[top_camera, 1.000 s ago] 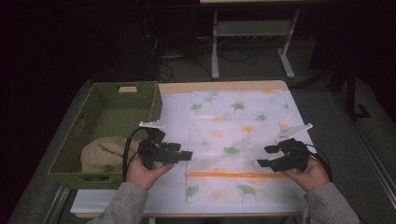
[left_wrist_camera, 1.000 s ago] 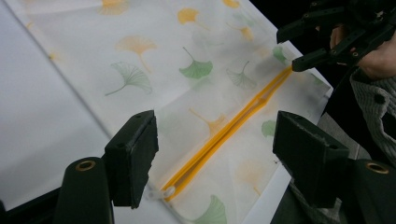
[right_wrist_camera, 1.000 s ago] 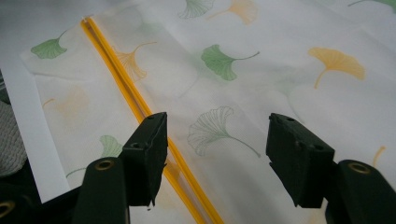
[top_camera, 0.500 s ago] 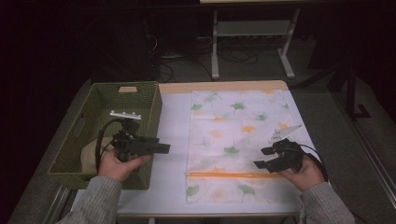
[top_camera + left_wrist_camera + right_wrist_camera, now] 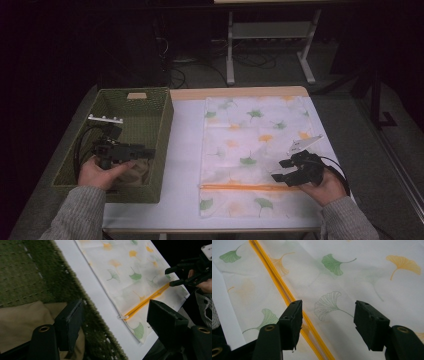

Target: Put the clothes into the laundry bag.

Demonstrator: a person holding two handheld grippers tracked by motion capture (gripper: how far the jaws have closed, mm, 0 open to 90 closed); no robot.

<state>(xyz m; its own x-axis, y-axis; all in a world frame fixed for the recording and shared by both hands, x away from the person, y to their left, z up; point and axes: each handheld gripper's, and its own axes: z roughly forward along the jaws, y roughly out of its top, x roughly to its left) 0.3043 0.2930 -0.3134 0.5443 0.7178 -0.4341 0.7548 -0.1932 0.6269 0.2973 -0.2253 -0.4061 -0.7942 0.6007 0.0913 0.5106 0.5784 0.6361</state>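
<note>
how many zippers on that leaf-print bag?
1. The orange zipper runs across the leaf-print bag near its front edge, beside the right gripper. The underside is hidden.

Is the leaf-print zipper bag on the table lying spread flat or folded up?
Spread flat: the leaf-print bag lies open-faced on the white table, its orange zipper running straight across the near end.

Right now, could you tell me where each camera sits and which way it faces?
High view: above the person's side, facing forward and down on the white table; both forearms, left gripper and right gripper show.
Left gripper view: over the green woven basket holding beige cloth; own open jaws show.
Right gripper view: close above the leaf-printed fabric bag; own open jaws show.
All share its orange zipper.
</note>
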